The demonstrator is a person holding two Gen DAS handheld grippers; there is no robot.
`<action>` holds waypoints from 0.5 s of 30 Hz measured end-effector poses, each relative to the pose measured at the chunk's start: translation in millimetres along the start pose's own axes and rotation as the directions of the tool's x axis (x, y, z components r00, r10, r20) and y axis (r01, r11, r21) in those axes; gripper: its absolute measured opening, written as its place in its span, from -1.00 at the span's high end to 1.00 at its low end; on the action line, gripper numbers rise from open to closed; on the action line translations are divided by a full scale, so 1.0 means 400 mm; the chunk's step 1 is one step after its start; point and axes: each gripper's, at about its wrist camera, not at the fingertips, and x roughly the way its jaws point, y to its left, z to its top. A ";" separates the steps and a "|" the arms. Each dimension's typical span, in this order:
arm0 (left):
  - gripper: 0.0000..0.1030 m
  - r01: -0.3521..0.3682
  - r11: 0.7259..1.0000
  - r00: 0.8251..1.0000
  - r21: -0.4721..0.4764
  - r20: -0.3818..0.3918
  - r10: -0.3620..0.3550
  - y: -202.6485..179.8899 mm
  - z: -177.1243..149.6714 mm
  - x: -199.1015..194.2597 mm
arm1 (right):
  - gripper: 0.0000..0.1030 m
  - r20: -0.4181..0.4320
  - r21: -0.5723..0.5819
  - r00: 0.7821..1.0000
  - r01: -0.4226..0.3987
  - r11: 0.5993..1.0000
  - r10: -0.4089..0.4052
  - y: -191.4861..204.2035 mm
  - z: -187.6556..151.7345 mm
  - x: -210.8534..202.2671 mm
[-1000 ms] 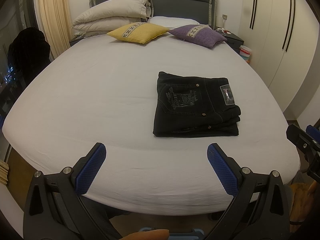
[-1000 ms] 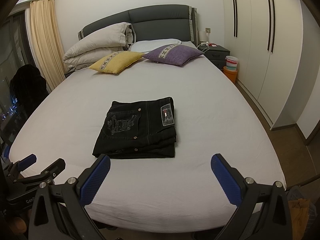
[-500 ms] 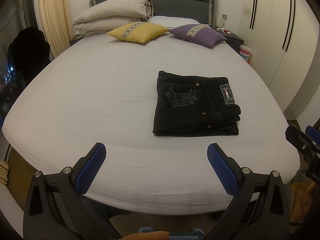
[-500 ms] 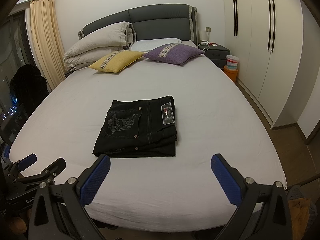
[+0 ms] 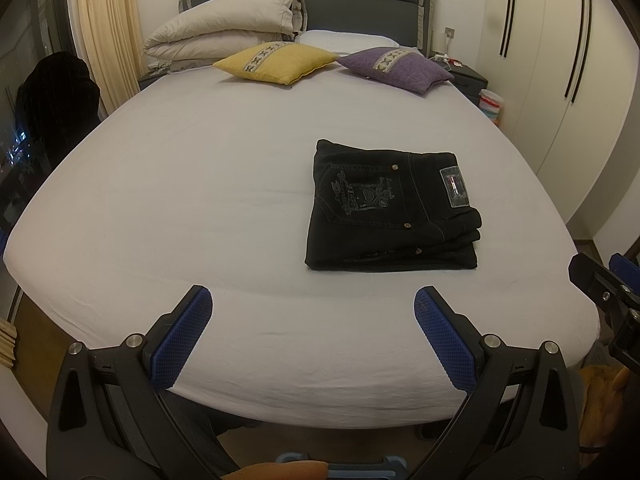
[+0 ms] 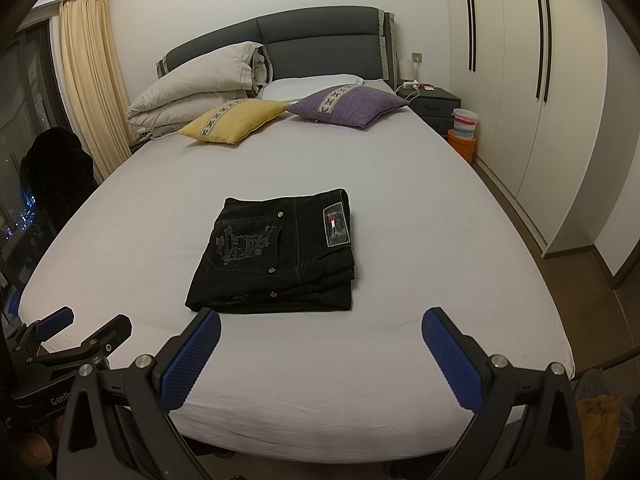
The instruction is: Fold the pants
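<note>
Pants (image 5: 390, 206) lie folded on the bed (image 5: 160, 184) ahead of both wide-spread, empty grippers (image 5: 312, 308) (image 6: 320, 330); withdraw without disturbing the stack.

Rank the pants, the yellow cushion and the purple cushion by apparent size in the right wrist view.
1. Pants, though nearest the camera.
2. Purple cushion and yellow cushion: look alike, unranked.

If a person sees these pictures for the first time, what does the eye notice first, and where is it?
First, the black folded pants, lying alone on the white bed sheet toward the foot of the bed. Next, the yellow cushion and the purple cushion, side by side near the headboard. In front, the left gripper and the right gripper are both open and hold nothing.
</note>
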 end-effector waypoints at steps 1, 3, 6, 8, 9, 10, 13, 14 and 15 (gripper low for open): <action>-1.00 -0.001 1.000 1.000 0.001 0.000 0.001 -0.001 -0.001 0.001 | -1.00 0.000 0.000 1.000 0.000 1.000 0.000 -0.001 0.005 0.000; -1.00 0.000 1.000 1.000 0.001 0.001 0.000 -0.002 -0.002 0.001 | -1.00 0.000 -0.001 1.000 0.000 1.000 0.000 -0.002 0.004 0.000; -1.00 0.001 1.000 1.000 0.001 0.000 -0.001 -0.002 -0.003 0.002 | -1.00 0.000 0.000 1.000 0.000 1.000 0.000 -0.003 0.007 0.000; -1.00 0.001 1.000 1.000 -0.005 0.000 -0.001 0.001 -0.004 0.003 | -1.00 -0.001 0.000 1.000 0.000 1.000 0.000 -0.003 0.010 0.000; -1.00 0.003 1.000 1.000 -0.008 0.002 -0.003 0.001 -0.005 0.002 | -1.00 -0.002 0.001 1.000 0.000 1.000 0.000 -0.001 0.002 0.001; -1.00 0.003 1.000 1.000 -0.009 0.005 -0.003 0.003 -0.004 0.002 | -1.00 -0.003 0.001 1.000 0.000 1.000 0.000 0.000 -0.006 0.001; -1.00 -0.011 1.000 1.000 -0.001 0.015 0.011 -0.001 -0.005 -0.001 | -1.00 -0.005 0.002 1.000 0.000 1.000 0.000 -0.002 -0.017 0.001; -1.00 -0.015 1.000 1.000 0.002 0.018 0.015 -0.003 -0.005 -0.001 | -1.00 -0.006 0.003 1.000 0.000 1.000 0.000 -0.003 -0.020 0.001; -1.00 -0.015 1.000 1.000 0.003 0.020 0.015 -0.003 -0.005 -0.002 | -1.00 -0.006 0.004 1.000 0.000 1.000 0.000 -0.003 -0.023 0.000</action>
